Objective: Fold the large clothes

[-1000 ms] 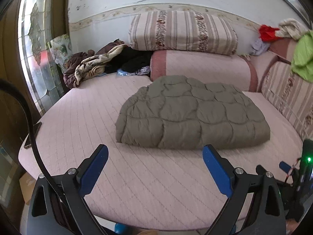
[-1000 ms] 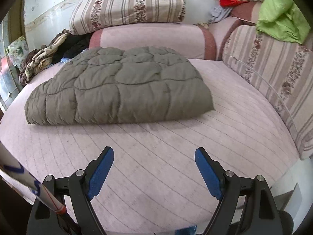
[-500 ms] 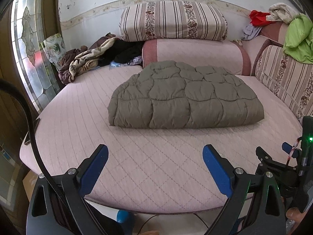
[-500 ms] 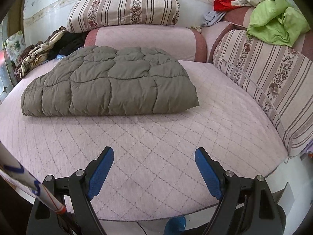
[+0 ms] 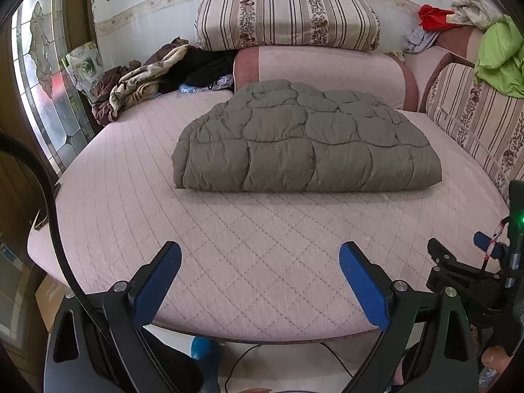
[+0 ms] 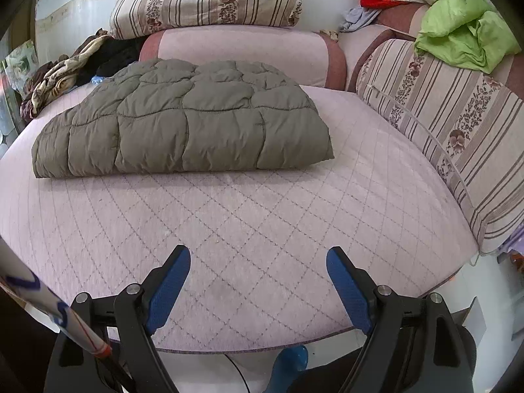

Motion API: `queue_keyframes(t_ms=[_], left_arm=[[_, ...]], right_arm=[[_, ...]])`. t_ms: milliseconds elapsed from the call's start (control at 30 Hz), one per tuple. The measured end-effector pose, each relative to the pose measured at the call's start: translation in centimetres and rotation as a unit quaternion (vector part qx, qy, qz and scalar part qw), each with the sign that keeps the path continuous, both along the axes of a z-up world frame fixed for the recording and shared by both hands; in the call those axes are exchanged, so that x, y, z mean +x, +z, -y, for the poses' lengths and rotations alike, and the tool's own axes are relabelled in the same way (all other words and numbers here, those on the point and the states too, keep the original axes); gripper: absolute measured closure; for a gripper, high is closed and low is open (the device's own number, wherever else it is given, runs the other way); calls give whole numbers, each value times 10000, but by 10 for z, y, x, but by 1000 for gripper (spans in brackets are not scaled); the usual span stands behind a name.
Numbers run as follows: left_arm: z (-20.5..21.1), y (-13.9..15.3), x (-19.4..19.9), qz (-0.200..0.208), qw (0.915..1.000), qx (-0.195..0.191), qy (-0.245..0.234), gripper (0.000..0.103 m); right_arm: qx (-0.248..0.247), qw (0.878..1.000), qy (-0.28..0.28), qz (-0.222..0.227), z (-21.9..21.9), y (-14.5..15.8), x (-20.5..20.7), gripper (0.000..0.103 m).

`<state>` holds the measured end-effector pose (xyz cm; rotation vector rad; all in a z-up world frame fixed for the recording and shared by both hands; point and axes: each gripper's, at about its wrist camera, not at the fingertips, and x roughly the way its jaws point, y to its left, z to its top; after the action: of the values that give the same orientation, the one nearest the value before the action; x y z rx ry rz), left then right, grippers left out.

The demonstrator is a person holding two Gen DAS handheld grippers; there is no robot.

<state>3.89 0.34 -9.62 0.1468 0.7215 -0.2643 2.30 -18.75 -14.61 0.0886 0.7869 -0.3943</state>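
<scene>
Currently my left gripper has its blue-padded jaws spread wide, nothing between them, touching nothing. My right gripper likewise gapes empty above the pink quilted mattress. Folded olive-grey quilted puffer garment lies mid-mattress, well apart from both, in front of the pink bolster cushion.

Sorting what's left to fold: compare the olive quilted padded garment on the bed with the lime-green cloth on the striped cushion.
The olive quilted padded garment lies folded into a flat, neat block; the lime-green cloth is crumpled in a heap. The garment is thick and stitched in puffy panels, while the cloth looks thin and smooth. The garment rests on the pink bed, the cloth up on the striped cushion. Neither is touched by the jaws.
</scene>
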Motion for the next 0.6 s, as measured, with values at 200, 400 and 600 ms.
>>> queue_keyframes(t_ms=[200, 400, 600], left_arm=[[0, -5, 2, -98, 9999, -36, 1, 6], [-1, -7, 2, -105, 9999, -57, 10, 6], [-2, -10, 4, -136, 9999, -37, 20, 6]], right_arm=[[-143, 9999, -31, -35, -3, 8, -3, 15], [-93, 9999, 32, -126, -6, 10, -4, 15], [-39, 9998, 43, -178, -7, 10, -3, 15]])
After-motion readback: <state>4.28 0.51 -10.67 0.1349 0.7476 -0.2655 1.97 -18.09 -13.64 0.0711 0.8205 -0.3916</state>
